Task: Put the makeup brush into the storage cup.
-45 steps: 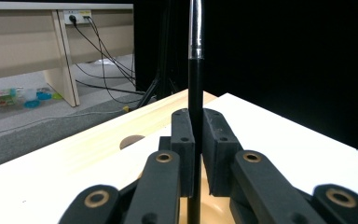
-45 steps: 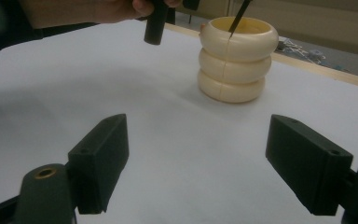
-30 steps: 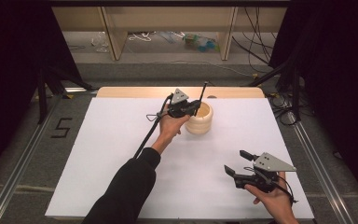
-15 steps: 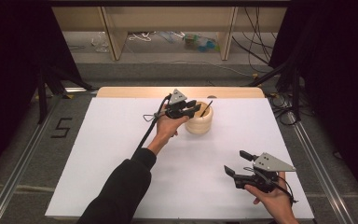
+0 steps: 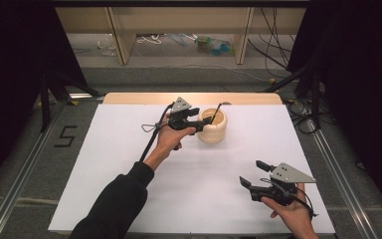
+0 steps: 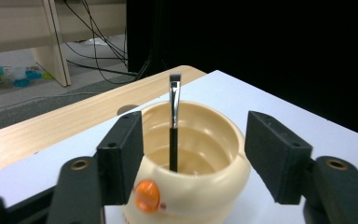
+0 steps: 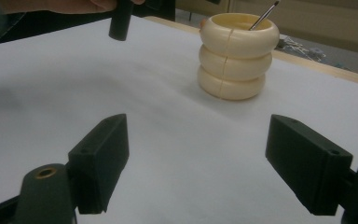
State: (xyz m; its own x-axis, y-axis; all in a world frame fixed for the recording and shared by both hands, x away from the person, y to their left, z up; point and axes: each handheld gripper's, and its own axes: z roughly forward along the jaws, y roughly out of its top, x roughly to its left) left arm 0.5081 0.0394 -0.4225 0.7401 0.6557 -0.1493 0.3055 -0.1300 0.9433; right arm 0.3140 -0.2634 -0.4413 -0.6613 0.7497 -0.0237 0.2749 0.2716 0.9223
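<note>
While the left gripper point(image 5: 201, 121) reaches in from the left toward the cream ribbed pot point(image 5: 213, 125) at the far middle of the bench point(image 5: 104, 164), its fingers point(image 6: 121, 156) stand apart on either side of the pot's upper ring, with a gap showing on the right side; on the left I cannot tell whether pad and pot touch. Inside the pot a thin black brush point(image 6: 173, 126) stands nearly upright in the left gripper view, bristle tip up, and in the high view it leans toward the far right rim. So its long axis runs up and out of the pot, beyond and between the open fingers. By my judgement the left hand is much the nearer. At the near right, the right gripper point(image 5: 254, 174) is well apart from the pot, its fingers point(image 7: 100, 158) open and empty and aimed toward it.
</note>
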